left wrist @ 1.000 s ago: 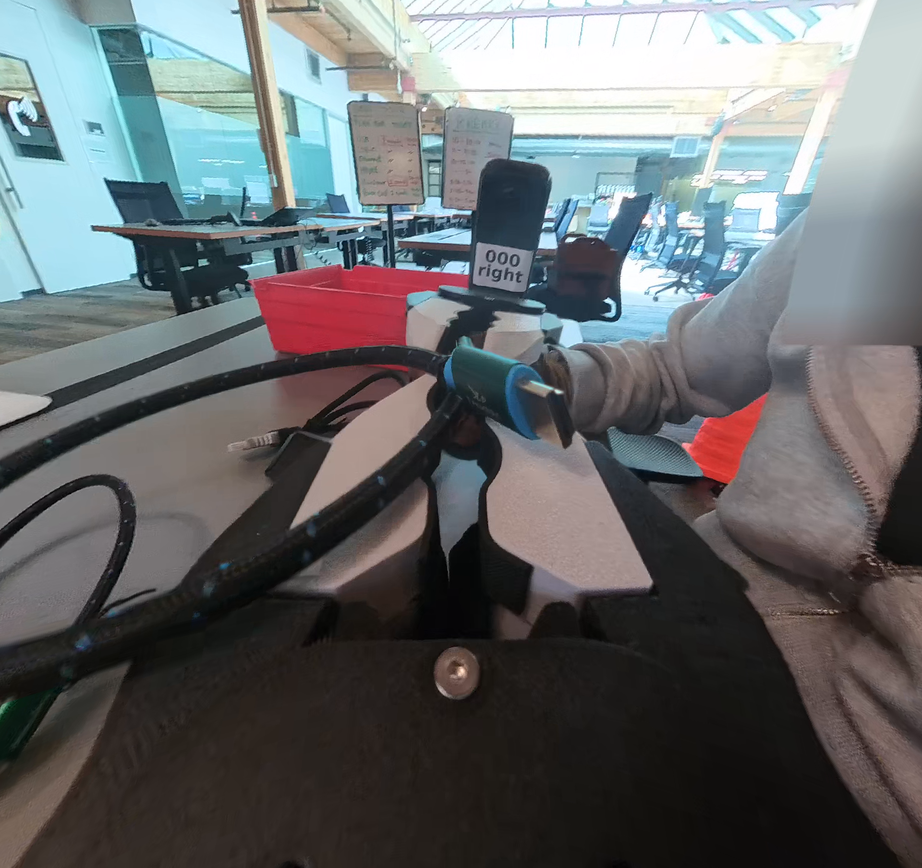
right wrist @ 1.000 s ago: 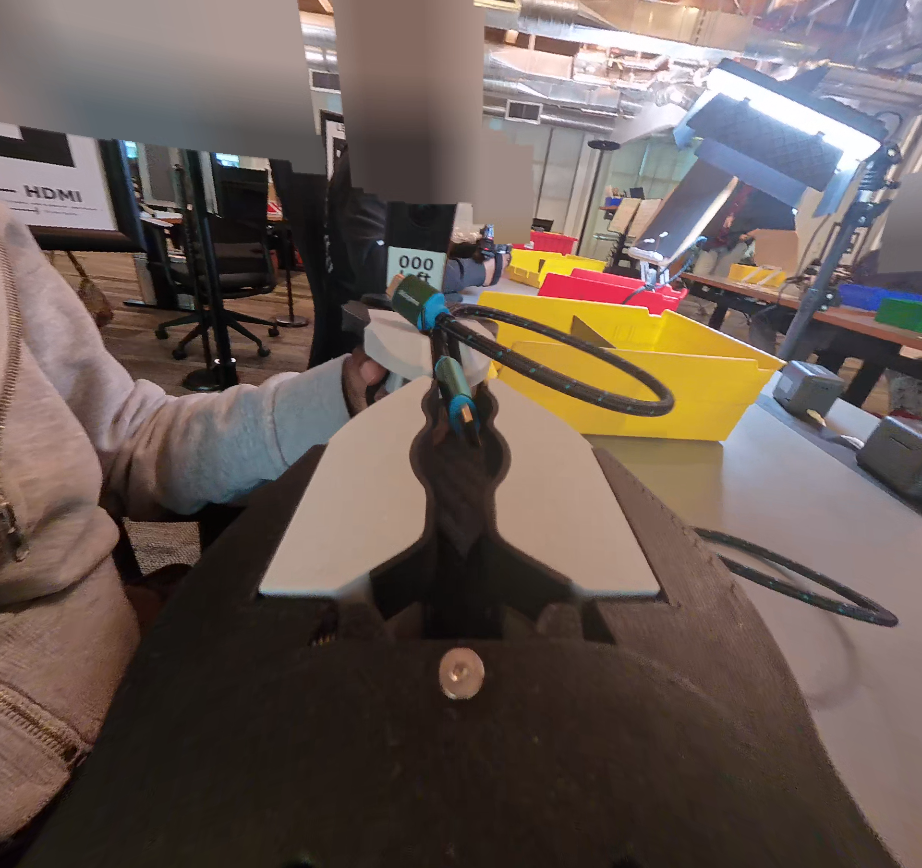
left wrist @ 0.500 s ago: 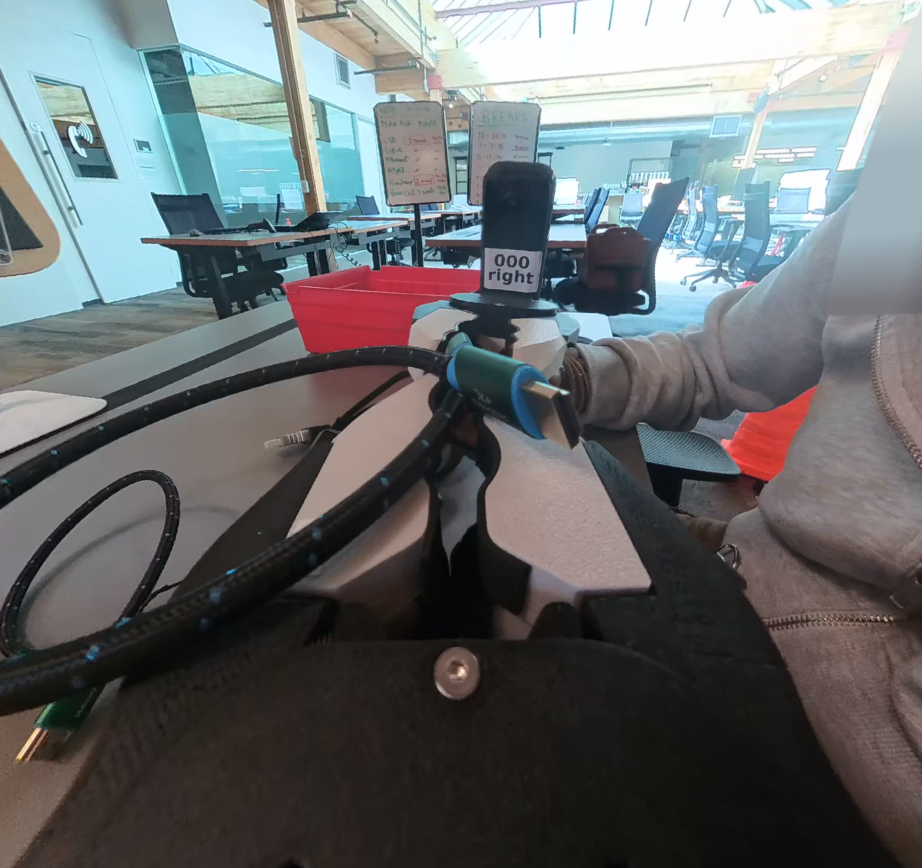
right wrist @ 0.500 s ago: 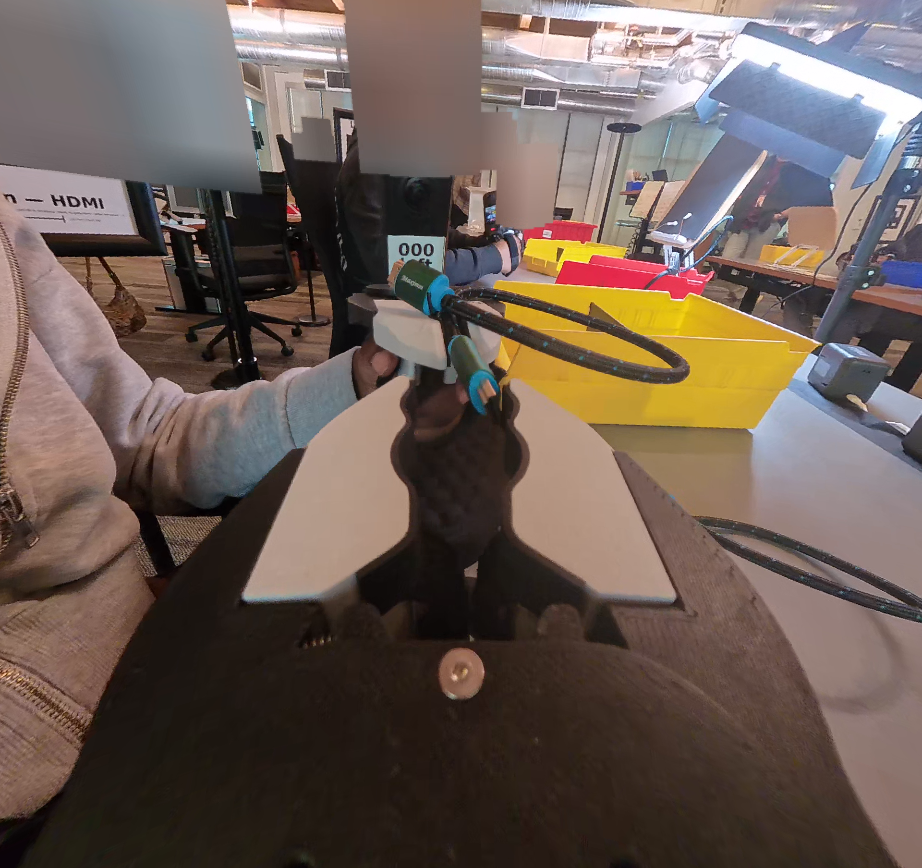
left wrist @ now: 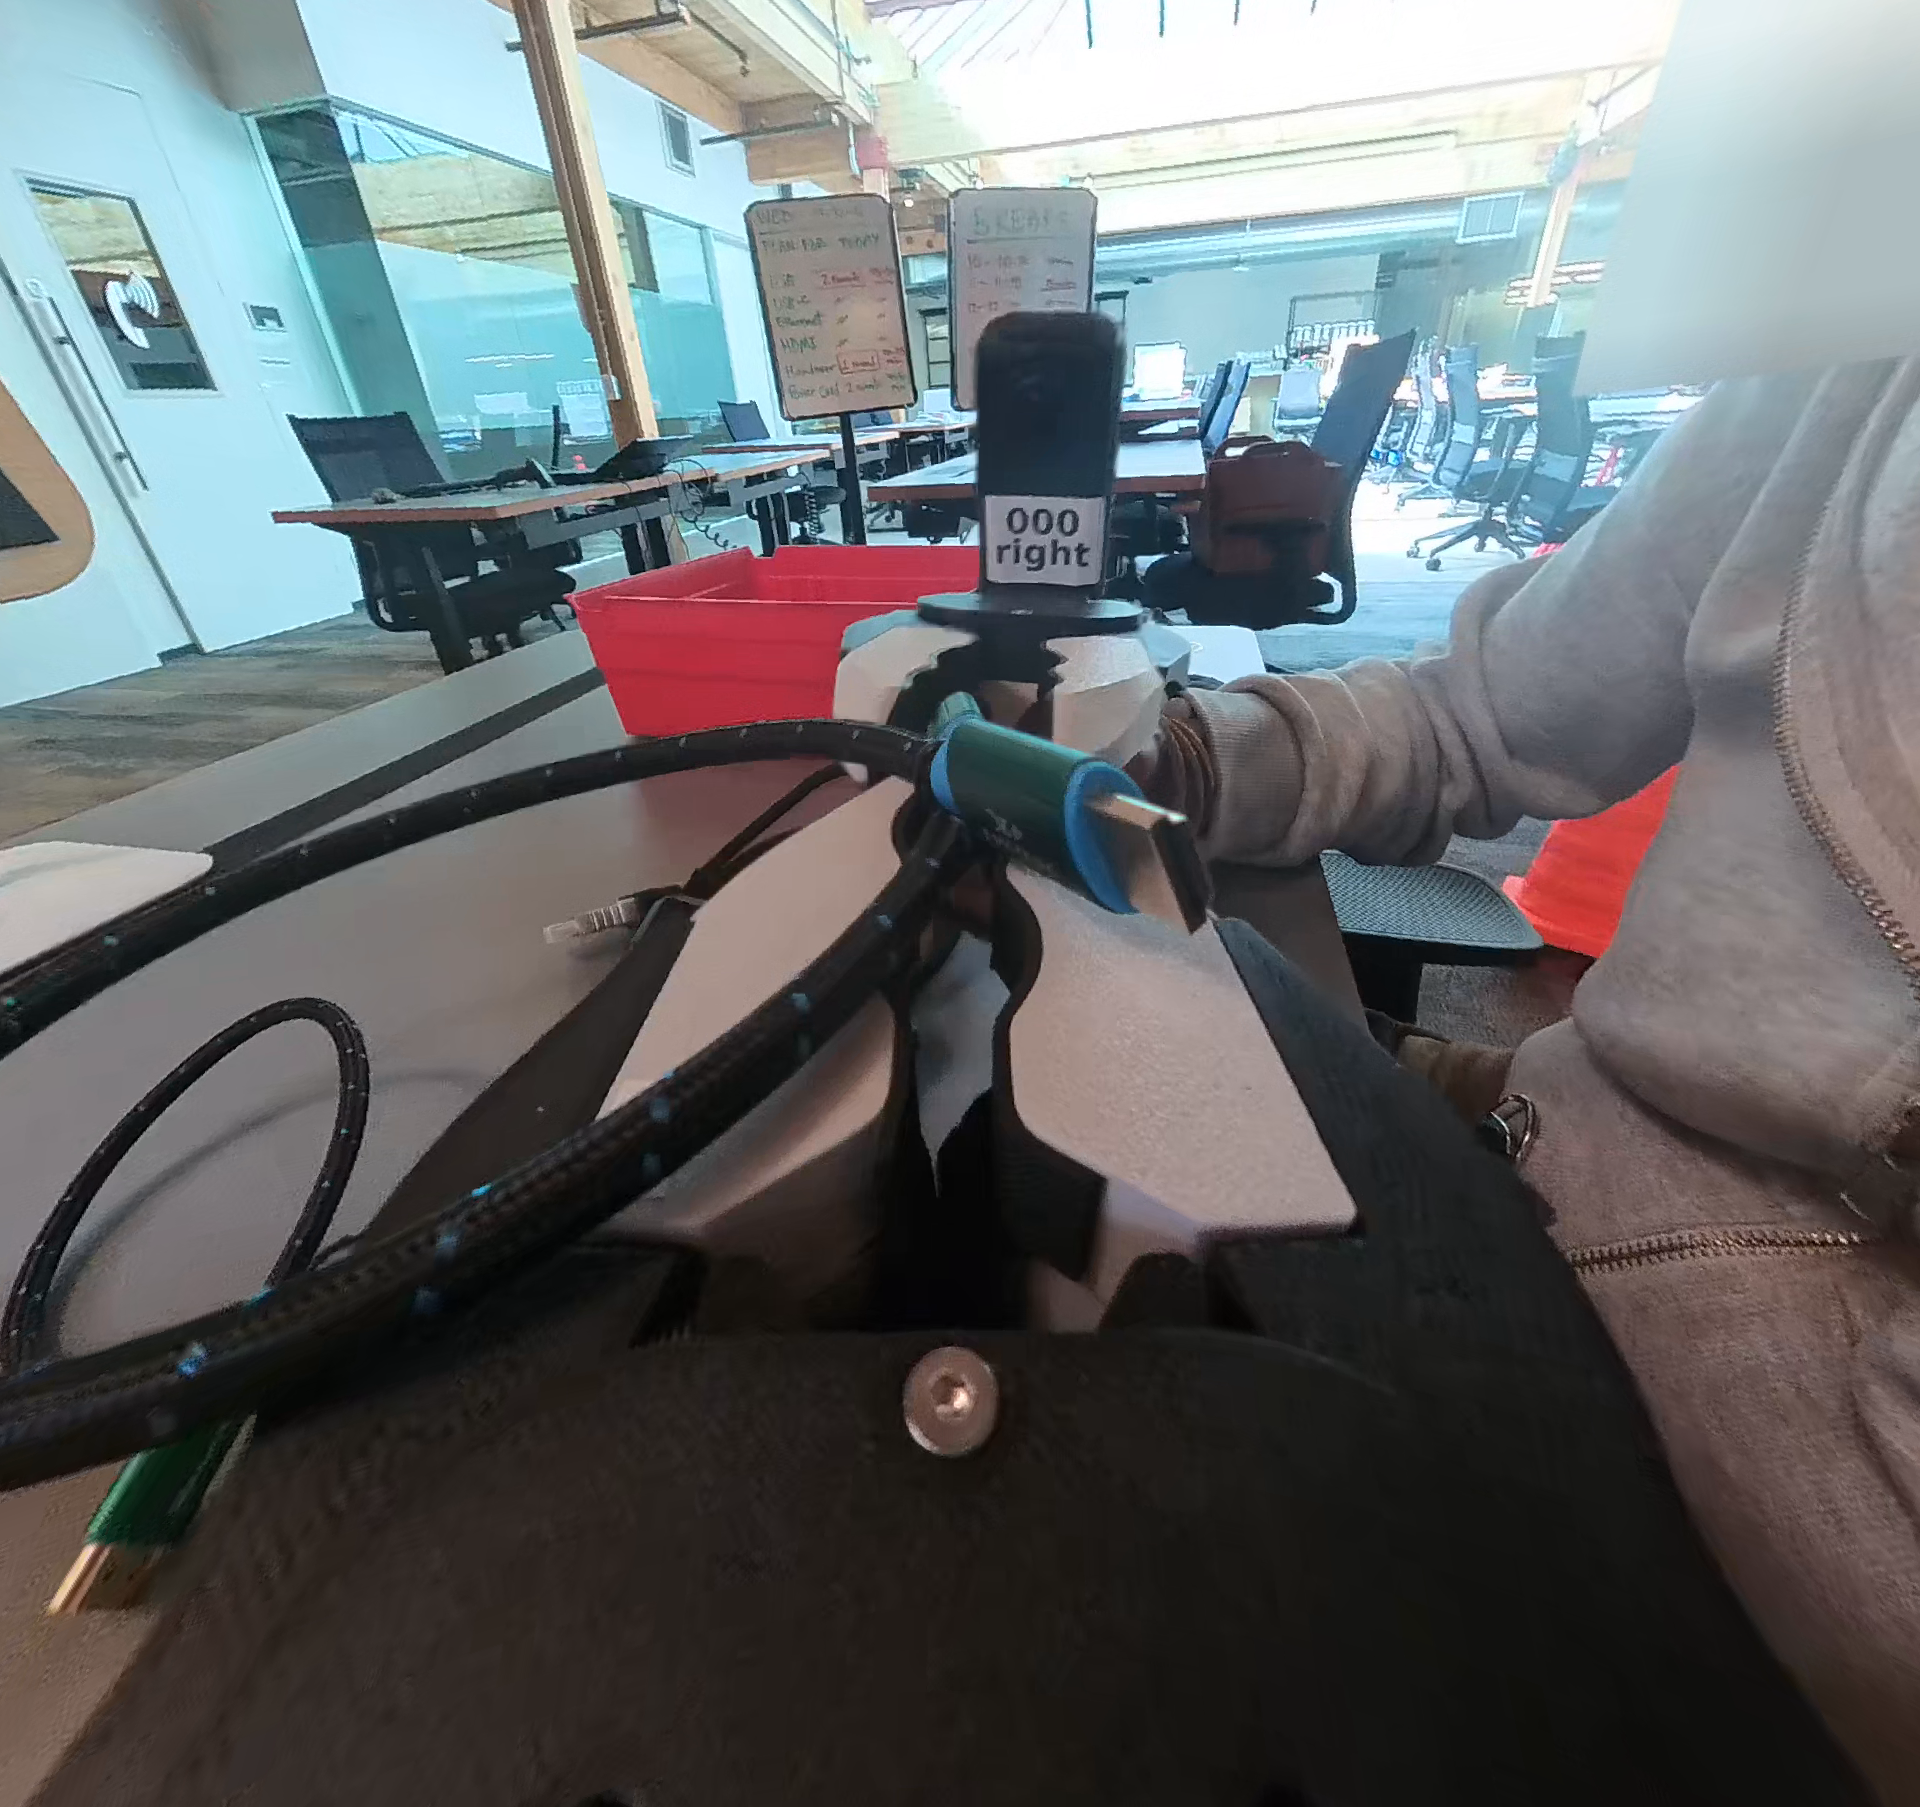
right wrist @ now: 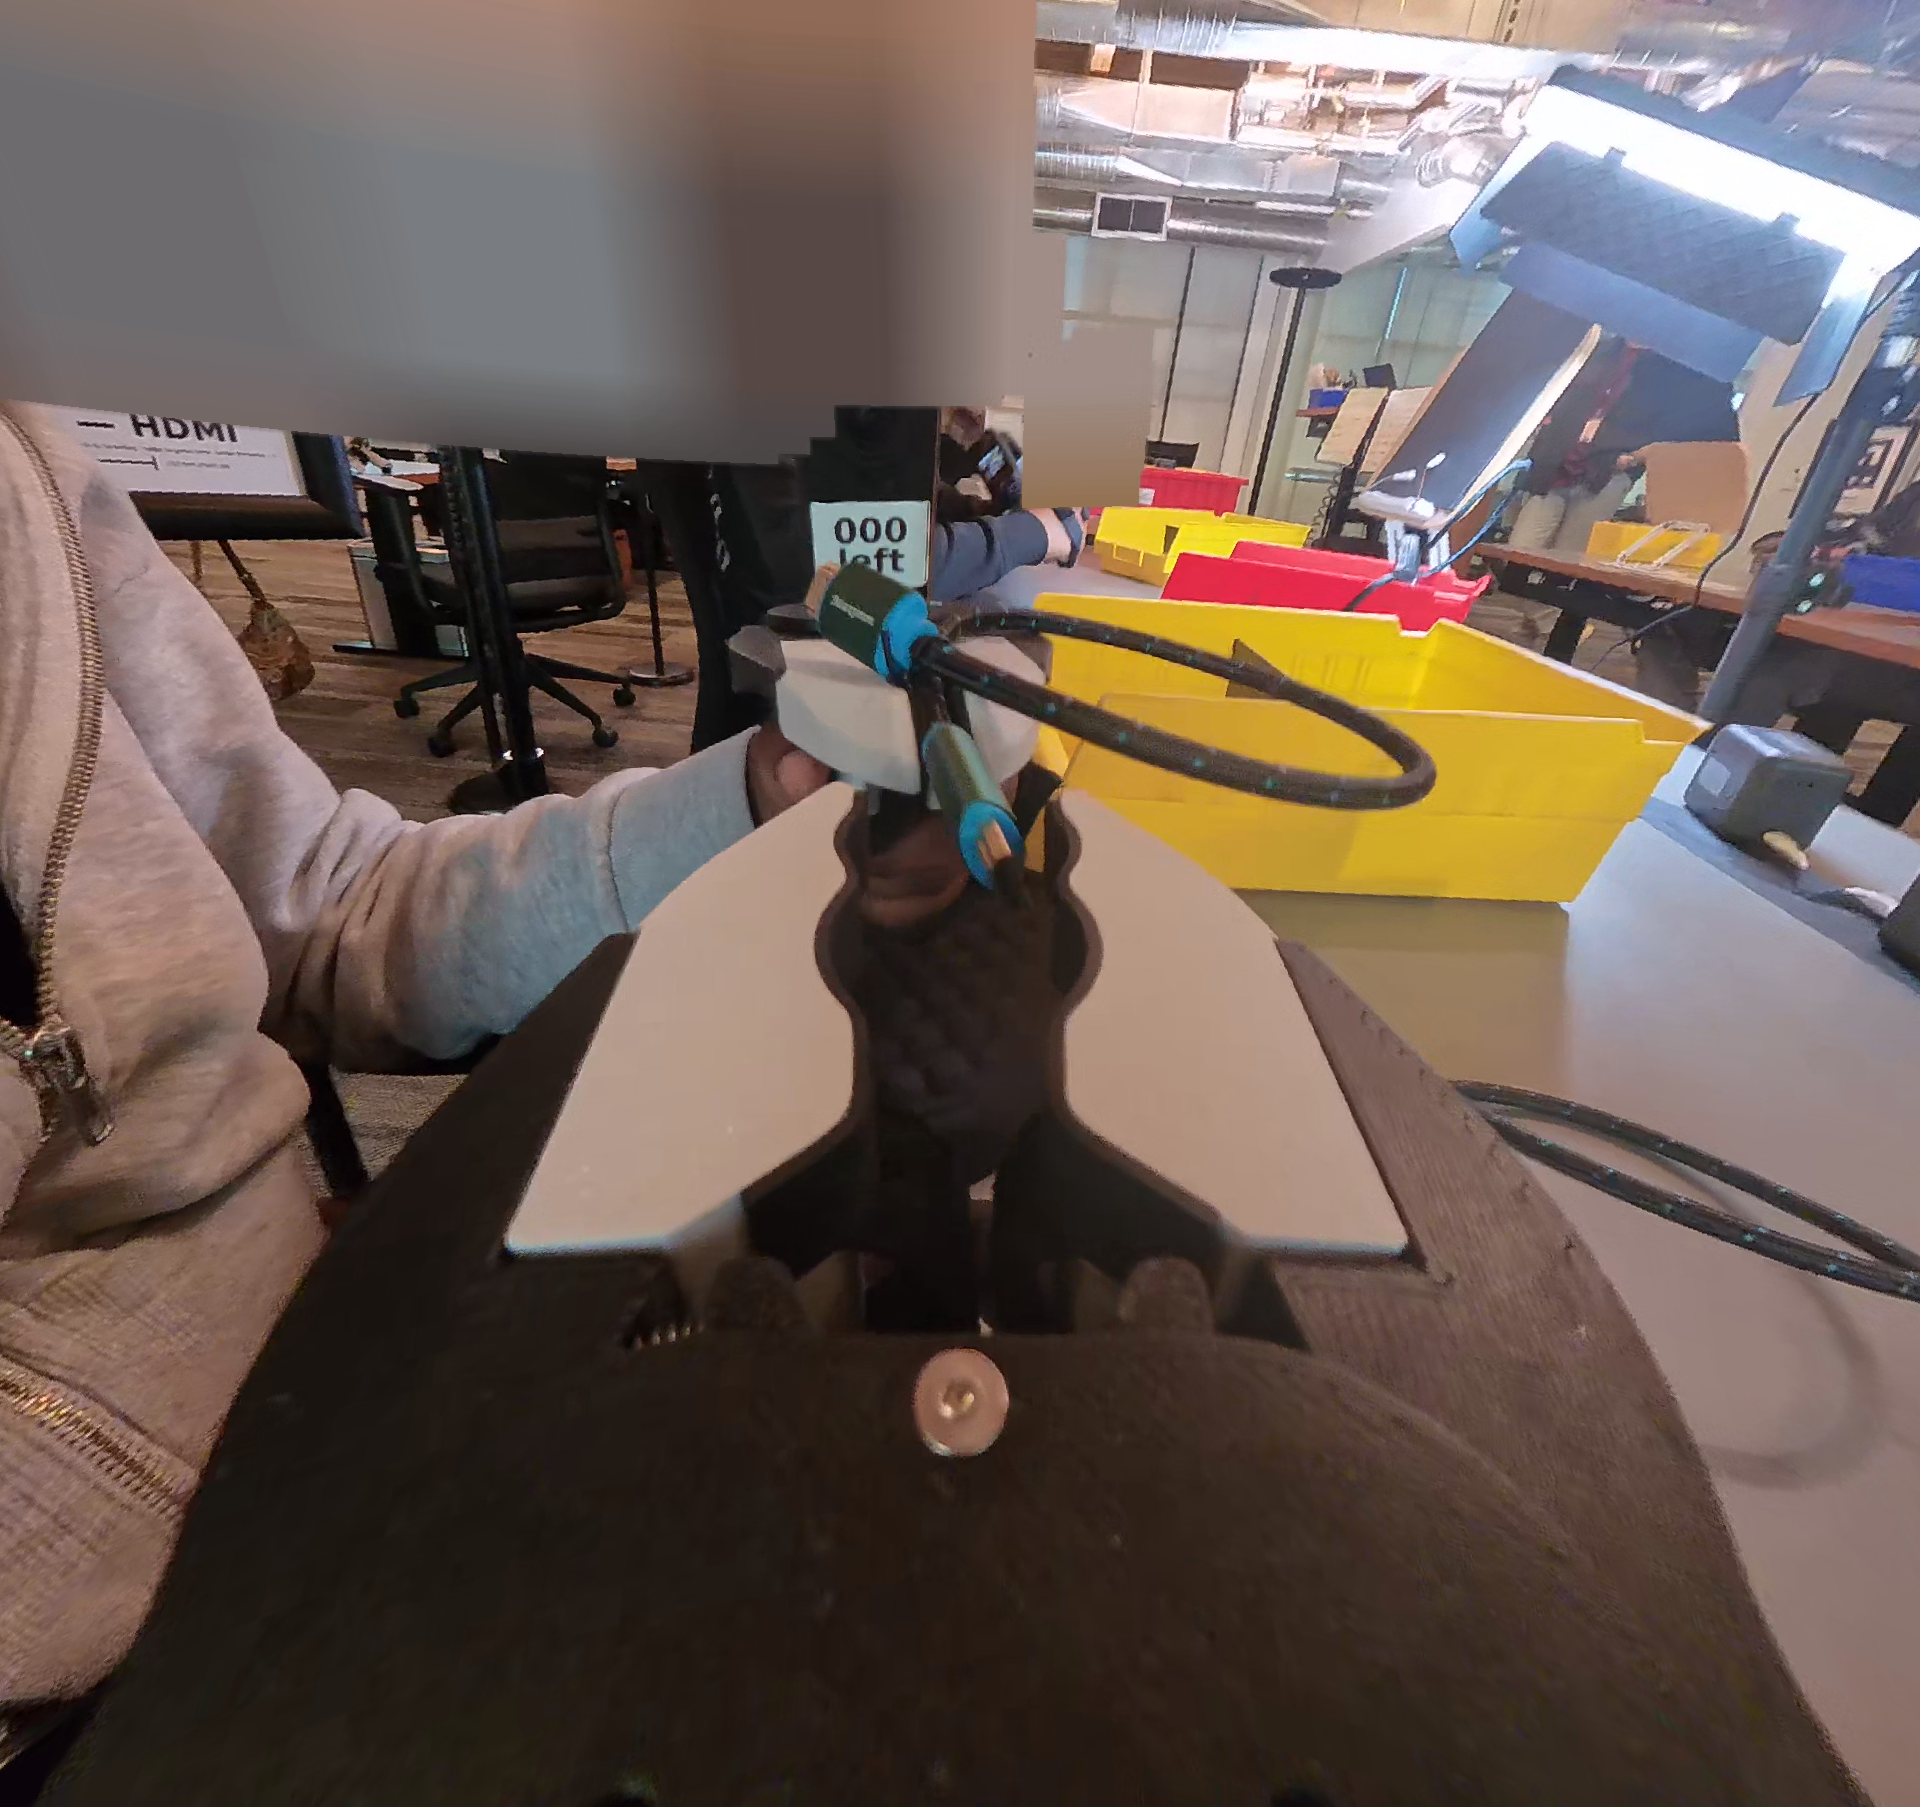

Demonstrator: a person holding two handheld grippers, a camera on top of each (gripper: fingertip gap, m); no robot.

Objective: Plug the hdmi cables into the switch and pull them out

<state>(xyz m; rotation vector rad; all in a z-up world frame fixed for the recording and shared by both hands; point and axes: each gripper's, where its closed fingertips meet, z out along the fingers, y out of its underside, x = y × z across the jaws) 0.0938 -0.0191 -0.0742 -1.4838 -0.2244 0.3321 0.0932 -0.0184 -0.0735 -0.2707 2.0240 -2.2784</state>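
Observation:
My left gripper [left wrist: 966,884] is shut on a black braided HDMI cable [left wrist: 520,1227] just behind its ends. One green-and-blue plug [left wrist: 1039,812] sticks out to the right above the fingertips. A second plug [right wrist: 966,801] points away from the left gripper [right wrist: 883,729] into the gap of my right gripper [right wrist: 951,801]. The right gripper's jaws stand a little apart and do not pinch this plug. From the left wrist view the right gripper [left wrist: 987,697] faces me. A third plug [left wrist: 135,1539], with a gold tip, hangs at the lower left. A small grey box [right wrist: 1766,781] sits on the table.
The grey table [left wrist: 468,926] carries a red bin [left wrist: 727,635], a thin cable loop [left wrist: 343,1082] and a small clear connector [left wrist: 597,919]. A yellow bin [right wrist: 1351,791] stands behind the grippers. More braided cable [right wrist: 1714,1207] lies at the right. A grey sleeve reaches in.
The right gripper's jaws have opened a little around the second plug. The left gripper has lifted slightly with its cable. The gold-tipped plug has come into view at the lower left.

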